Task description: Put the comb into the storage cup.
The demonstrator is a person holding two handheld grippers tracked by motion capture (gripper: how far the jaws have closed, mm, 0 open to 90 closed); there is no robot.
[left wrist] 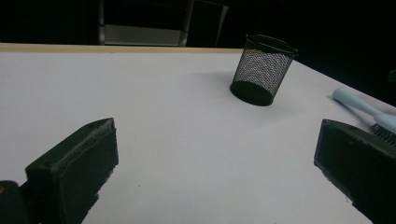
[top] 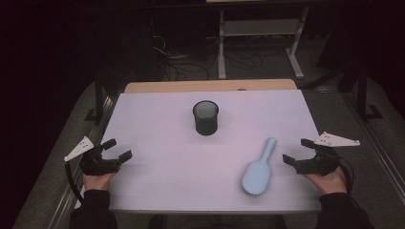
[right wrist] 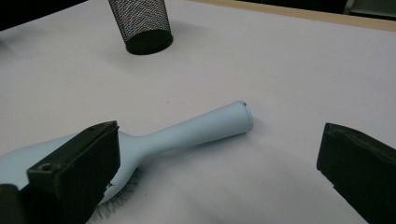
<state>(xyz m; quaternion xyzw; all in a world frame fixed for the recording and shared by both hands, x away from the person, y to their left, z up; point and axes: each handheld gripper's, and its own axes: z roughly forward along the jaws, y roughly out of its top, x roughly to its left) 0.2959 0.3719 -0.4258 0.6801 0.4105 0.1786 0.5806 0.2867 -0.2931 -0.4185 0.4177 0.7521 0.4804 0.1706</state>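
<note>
Hairbrush (top: 258, 168) lay bristles-down on the desk (top: 167, 124), nearer the person than the mesh cup (top: 206, 117); right gripper (top: 299, 151) beside it and left gripper (top: 117, 150) both gaped empty.

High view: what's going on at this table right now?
A person holds a two-jaw gripper in each hand at the near edge of a white table. The left gripper and the right gripper are both open and hold nothing. A light blue hairbrush lies bristles down just beside the right gripper, handle pointing toward a black mesh cup that stands upright mid-table. Nothing has been picked up yet.
</note>
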